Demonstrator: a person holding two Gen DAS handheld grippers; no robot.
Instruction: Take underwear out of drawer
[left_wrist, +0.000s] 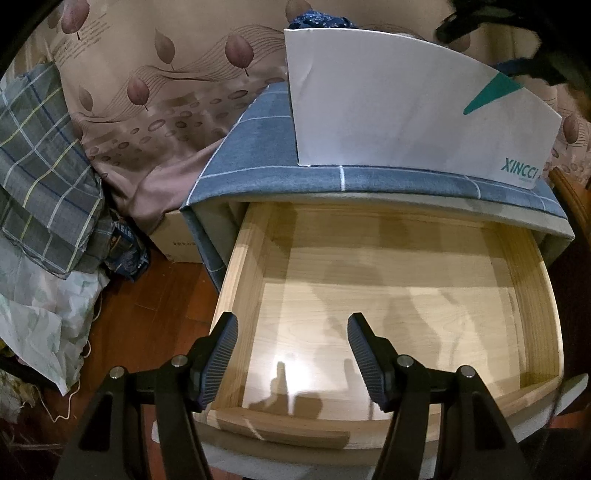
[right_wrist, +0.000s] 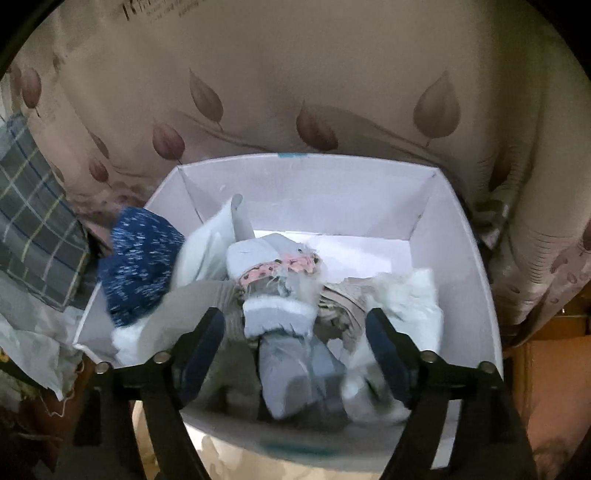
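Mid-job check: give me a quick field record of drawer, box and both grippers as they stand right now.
drawer: pulled open, wooden, nothing visible inside
white box: on top of the cabinet, holds a pile of garments
garments: grey, white and pink-trimmed pieces; blue speckled one over the left rim
left gripper: open, over the drawer, holding nothing
right gripper: open, over the box, fingers either side of a grey piece

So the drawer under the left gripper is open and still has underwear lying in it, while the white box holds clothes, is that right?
Not quite: the left wrist view shows the open drawer with a bare wooden bottom and no underwear in it. The white box does hold the clothes, as the right wrist view shows.
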